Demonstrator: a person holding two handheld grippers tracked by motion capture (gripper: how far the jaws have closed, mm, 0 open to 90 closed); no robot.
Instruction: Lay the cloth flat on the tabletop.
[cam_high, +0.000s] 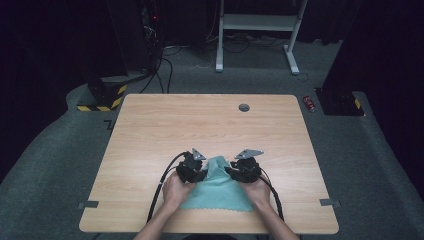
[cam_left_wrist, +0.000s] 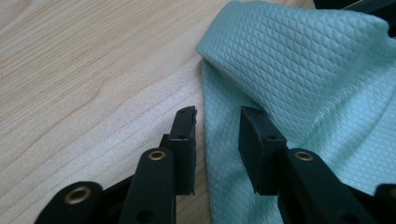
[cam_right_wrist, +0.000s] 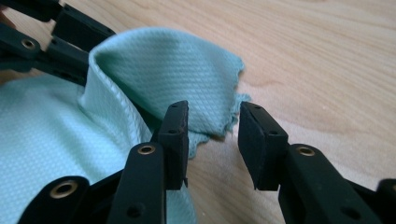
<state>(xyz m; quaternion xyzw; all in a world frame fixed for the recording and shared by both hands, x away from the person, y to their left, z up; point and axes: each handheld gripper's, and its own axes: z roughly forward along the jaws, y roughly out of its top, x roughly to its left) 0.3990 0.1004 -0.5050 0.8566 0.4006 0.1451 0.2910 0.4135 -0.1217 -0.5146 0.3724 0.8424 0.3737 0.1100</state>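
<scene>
Two hand-held grippers at the far corners of a teal cloth (cam_high: 217, 187) on a wooden table (cam_high: 150, 130).

The cloth lies at the table's near edge, midway along it, its long axis running from the near edge away from the person; its far end is rucked up into a fold. The left gripper (cam_left_wrist: 217, 126), at the cloth's far left corner, has its jaws narrowly parted astride the cloth's edge, pads not pressing. The right gripper (cam_right_wrist: 212, 128), at the far right corner, has jaws parted around the frayed corner, likewise unclamped.
</scene>
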